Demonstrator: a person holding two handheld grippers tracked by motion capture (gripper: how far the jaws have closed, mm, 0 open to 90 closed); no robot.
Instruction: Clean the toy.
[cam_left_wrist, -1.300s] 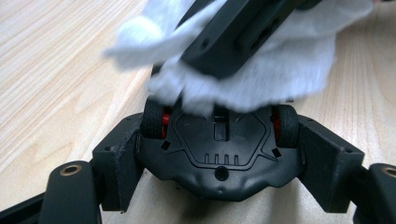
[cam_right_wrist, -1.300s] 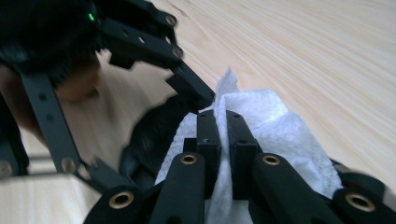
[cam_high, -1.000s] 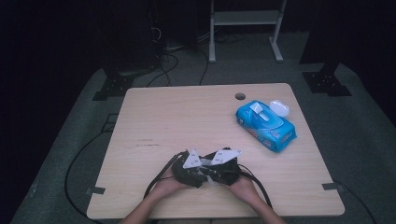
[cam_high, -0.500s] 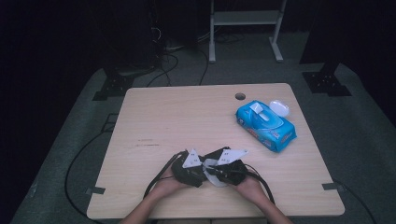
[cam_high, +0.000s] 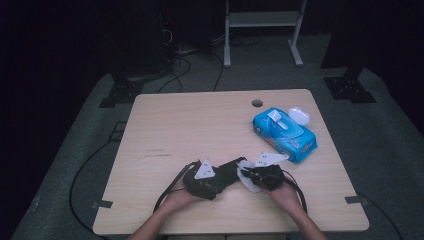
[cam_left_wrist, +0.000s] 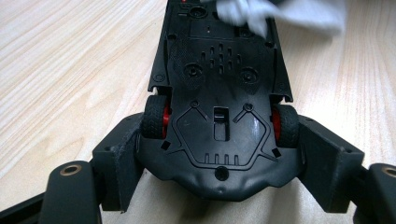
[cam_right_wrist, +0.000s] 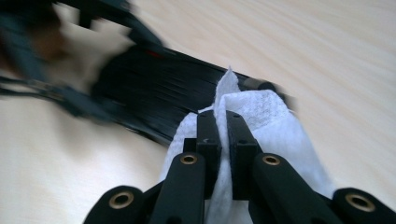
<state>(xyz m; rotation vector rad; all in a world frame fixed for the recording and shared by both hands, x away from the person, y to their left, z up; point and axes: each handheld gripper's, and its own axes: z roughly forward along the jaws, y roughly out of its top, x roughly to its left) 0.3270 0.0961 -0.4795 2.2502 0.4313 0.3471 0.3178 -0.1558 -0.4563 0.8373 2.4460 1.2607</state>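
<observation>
The black toy car (cam_left_wrist: 219, 93) lies belly-up near the front edge of the bench (cam_high: 200, 125), its underside with the red-hubbed wheels turned to the left gripper view. The left tool (cam_left_wrist: 219, 158) clamps it across the body just by one pair of wheels, one pad against each side. The right tool (cam_right_wrist: 223, 135) has its jaws pressed together on a white wipe (cam_right_wrist: 266, 116), pinching a fold of it, and the wipe lies against the far end of the car's underside; in the high view that tool (cam_high: 252, 175) sits just right of the car (cam_high: 220, 177), wipe (cam_high: 246, 172) between them. To do the wiping well, I would judge that the left grip should stay firm and level so the car does not roll on its roof, while the right tool drags the wipe in long strokes along the chassis, with enough cloth hanging free of the jaws that bare jaw tips do not scrape the plastic. Further back on the right lies a blue pack of wipes (cam_high: 284, 134), its lid flap open and a white sheet showing at the opening; how full it is cannot be told.
</observation>
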